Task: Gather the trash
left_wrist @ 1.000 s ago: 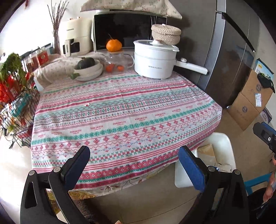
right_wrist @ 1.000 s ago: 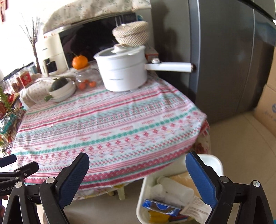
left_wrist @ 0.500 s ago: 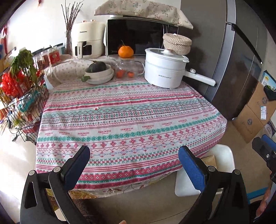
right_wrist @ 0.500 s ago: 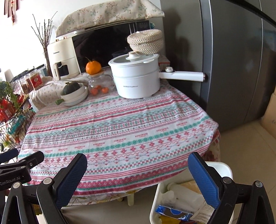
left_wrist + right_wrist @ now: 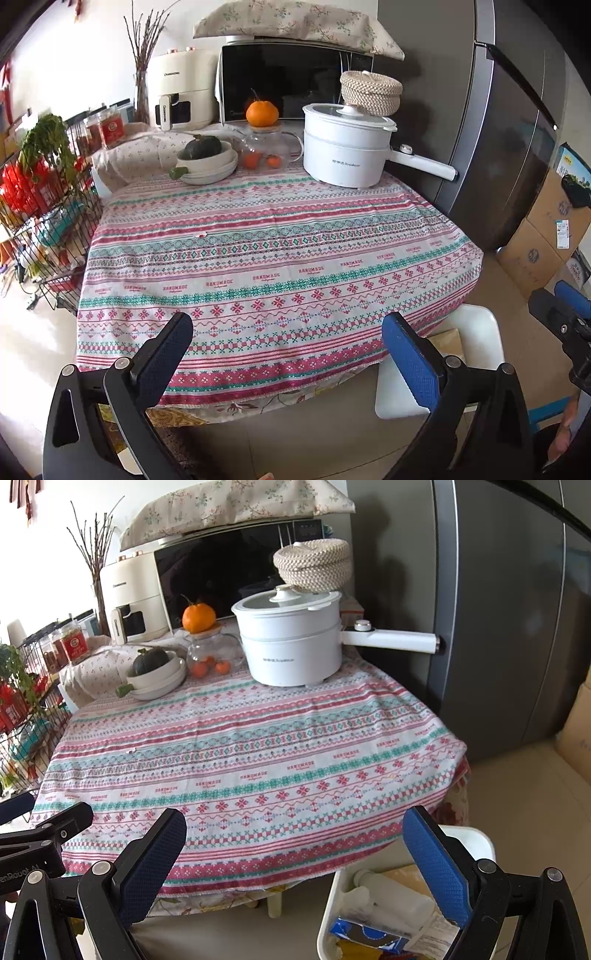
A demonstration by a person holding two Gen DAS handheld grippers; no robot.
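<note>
A white trash bin point(image 5: 328, 908) stands on the floor at the table's front right corner, holding a white plastic bottle point(image 5: 391, 890), a blue carton point(image 5: 369, 936) and brown paper point(image 5: 445, 341). It also shows in the left wrist view point(image 5: 480, 332). My left gripper point(image 5: 288, 354) is open and empty at the table's front edge. My right gripper point(image 5: 295, 853) is open and empty, its right finger above the bin. A tiny white scrap point(image 5: 202, 233) lies on the patterned tablecloth point(image 5: 273, 251).
At the table's back stand a white electric pot point(image 5: 347, 147) with a long handle, a bowl with a squash point(image 5: 207, 162), a glass jar point(image 5: 264, 151) topped by an orange, a microwave and an air fryer. A wire rack point(image 5: 40, 221) stands left, a fridge point(image 5: 498, 129) and cardboard boxes point(image 5: 543, 236) right.
Both grippers have risen and tilted up, so the table and back wall sit lower in view and less of the bin shows. Both stay open and empty.
</note>
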